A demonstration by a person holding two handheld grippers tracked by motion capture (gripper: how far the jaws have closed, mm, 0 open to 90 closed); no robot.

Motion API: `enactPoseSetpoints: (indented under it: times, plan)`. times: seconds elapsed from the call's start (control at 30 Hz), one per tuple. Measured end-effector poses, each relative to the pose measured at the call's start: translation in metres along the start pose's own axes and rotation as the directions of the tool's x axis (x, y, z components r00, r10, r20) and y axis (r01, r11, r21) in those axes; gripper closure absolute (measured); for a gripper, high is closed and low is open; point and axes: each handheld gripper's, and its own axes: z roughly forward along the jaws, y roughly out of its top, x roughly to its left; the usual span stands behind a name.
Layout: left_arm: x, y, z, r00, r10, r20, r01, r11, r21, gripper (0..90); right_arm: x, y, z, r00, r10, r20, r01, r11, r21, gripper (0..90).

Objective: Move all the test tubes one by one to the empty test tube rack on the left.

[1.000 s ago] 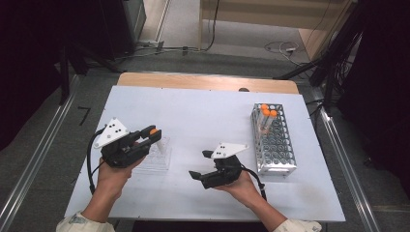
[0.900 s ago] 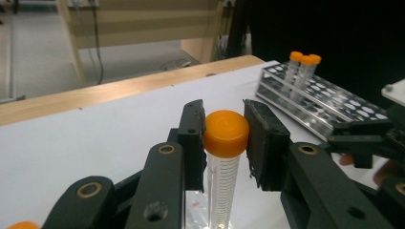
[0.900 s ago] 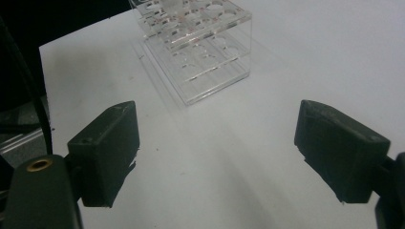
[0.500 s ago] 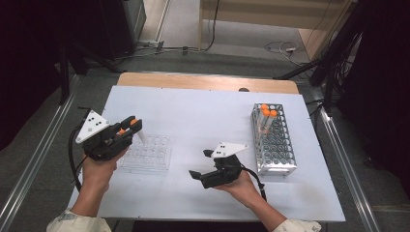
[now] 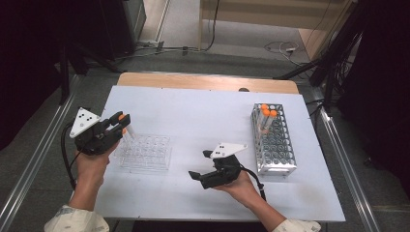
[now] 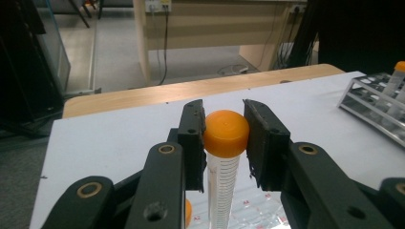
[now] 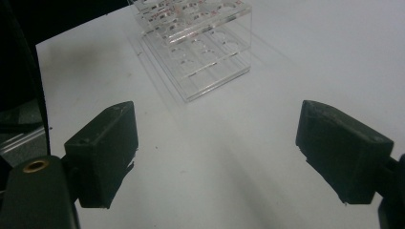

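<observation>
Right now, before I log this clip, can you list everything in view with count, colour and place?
Held tube: one, clear with orange cap, upright between the left claw's jaws, above the clear rack's left end.
Clear rack: one, transparent plastic, left-centre of the table; an orange cap shows low beside the held tube in the left gripper view.
Metal rack: one, silver wire, right side of the table.
Racked tubes: at least two, orange caps, far end of the metal rack.
Table: one, white top with a wooden far edge.
Left claw: black, shut on the held tube's cap.
Right claw: black, open, low over bare table near the clear rack.
</observation>
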Motion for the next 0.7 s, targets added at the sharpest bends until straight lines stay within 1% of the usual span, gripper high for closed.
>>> enactPoseSetpoints:
  times: [0.07,0.17,0.27,0.53,0.6,0.7]
  plan:
    - [-0.001,-0.001,0.002,1.0000,0.007,-0.001,-0.007,1.0000,0.003,70.6,0.000,0.000,0.000,1.0000,-0.001,0.001,0.001,1.000,-0.001,12.8]
    - [-0.002,-0.003,0.006,0.9992,0.032,-0.023,-0.031,0.9994,0.014,70.6,-0.001,0.000,0.000,1.0000,-0.001,0.002,0.001,1.000,0.000,12.8]
    - [-0.002,-0.006,0.009,0.9983,0.043,-0.038,-0.042,0.9986,0.032,70.6,-0.001,0.000,0.000,1.0000,-0.001,0.004,0.001,1.000,0.003,12.9]
    - [0.001,-0.017,0.014,0.9985,0.040,-0.036,-0.037,0.9964,0.076,70.5,-0.001,0.000,-0.001,1.0000,-0.001,0.008,0.001,1.000,0.004,13.0]
    - [0.002,-0.020,0.015,0.9989,0.032,-0.034,-0.029,0.9961,0.083,70.5,-0.001,0.000,-0.002,1.0000,0.001,0.007,-0.001,1.000,0.004,13.1]
    - [0.002,-0.024,0.017,0.9987,0.038,-0.034,-0.034,0.9940,0.104,70.4,-0.001,0.000,-0.003,1.0000,-0.002,0.009,0.001,1.000,0.002,13.1]
